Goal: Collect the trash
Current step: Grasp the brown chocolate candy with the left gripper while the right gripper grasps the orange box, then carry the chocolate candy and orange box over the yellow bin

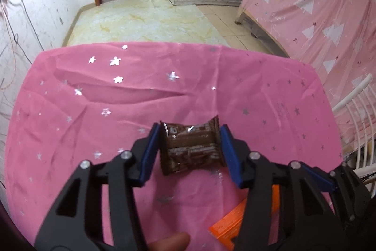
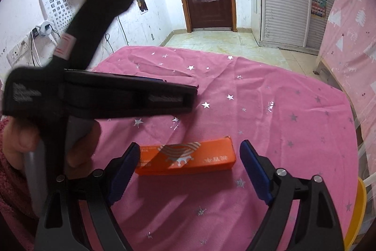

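Black linkage arms fill the bottom of the left wrist view, and beyond them the left claw (image 1: 190, 145) has its blue pads against both ends of a brown snack wrapper (image 1: 191, 148), pinching it endwise, probably because the crinkled foil offers the firmest purchase there. It sits low over the pink star-print cloth on the tabletop (image 1: 117, 98). The right claw (image 2: 189, 171) stands spread wide around an orange carton (image 2: 185, 158) lying flat on the cloth, pads beside its ends but apart from them, likely lined up to close lengthwise. No trash bin is visible in either view.
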